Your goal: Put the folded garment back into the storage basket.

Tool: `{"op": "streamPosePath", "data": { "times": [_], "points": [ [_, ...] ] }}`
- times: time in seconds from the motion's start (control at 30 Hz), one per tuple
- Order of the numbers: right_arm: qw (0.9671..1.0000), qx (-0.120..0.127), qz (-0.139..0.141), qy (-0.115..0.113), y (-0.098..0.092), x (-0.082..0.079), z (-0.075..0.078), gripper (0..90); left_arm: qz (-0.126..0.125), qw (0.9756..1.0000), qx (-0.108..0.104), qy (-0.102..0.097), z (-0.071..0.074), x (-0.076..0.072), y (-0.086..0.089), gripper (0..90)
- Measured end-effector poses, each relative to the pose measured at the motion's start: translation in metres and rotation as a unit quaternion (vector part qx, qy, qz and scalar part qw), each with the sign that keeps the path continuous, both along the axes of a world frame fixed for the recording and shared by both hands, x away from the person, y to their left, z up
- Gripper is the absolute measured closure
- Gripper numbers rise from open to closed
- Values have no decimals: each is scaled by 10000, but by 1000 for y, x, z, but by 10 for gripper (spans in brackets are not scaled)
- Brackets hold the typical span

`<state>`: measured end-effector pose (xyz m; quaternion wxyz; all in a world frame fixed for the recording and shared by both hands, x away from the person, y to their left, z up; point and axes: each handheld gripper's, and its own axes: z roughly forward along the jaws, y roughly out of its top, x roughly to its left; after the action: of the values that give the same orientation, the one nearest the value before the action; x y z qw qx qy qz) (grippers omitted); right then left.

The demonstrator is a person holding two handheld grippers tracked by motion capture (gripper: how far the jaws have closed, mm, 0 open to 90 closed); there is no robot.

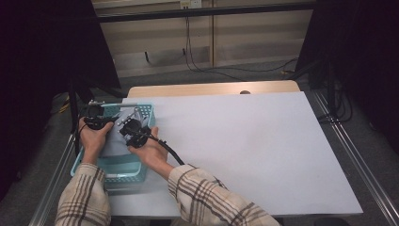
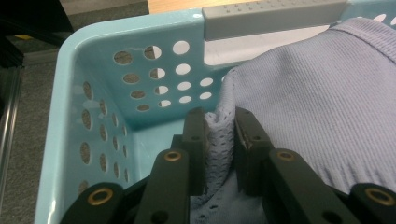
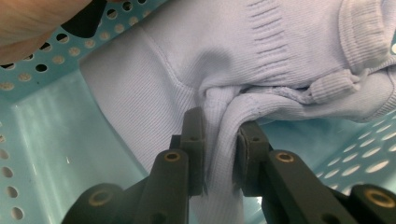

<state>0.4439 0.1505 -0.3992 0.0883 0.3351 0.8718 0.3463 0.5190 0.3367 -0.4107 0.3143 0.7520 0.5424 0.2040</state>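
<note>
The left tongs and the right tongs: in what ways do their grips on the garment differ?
The left tongs pinch a mesh-like edge of the pale garment near a corner of the turquoise basket; the right tongs pinch a bunched ribbed fold by a seam, over the basket floor. In the high view, the left tongs sit nearer the basket's far left corner, the right tongs nearer its middle. Both are shut on the same garment.

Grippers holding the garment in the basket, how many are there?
2. The left gripper pinches a fold of the pale blue knit garment near a corner of the turquoise basket. The right gripper clamps a bunched fold of it lower in the basket.
</note>
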Motion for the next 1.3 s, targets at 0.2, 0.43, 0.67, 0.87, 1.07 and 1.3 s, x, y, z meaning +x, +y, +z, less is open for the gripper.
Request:
{"op": "streamPosePath", "data": {
  "times": [0.2,0.43,0.67,0.87,1.07,1.3],
  "points": [
    [9999,-145,-21,85,2,1,0,670,85,9999,97,26,-2,1,-2,754],
    [9998,-135,-21,124,1,2,-2,569,165,9998,-3,-93,0,-2,2,695],
    [10000,-81,-24,29,2,-1,1,423,330,9990,-170,-258,7,-9,5,550],
    [9997,13,16,-223,-3,0,9,340,217,9982,-330,-455,16,-14,3,393],
    [9994,93,57,-328,-7,2,13,263,188,9970,-320,-679,21,-16,3,225],
    [9976,394,-58,-561,-14,2,21,122,15,9917,-287,-1251,30,-26,2,66]
  ]
}}
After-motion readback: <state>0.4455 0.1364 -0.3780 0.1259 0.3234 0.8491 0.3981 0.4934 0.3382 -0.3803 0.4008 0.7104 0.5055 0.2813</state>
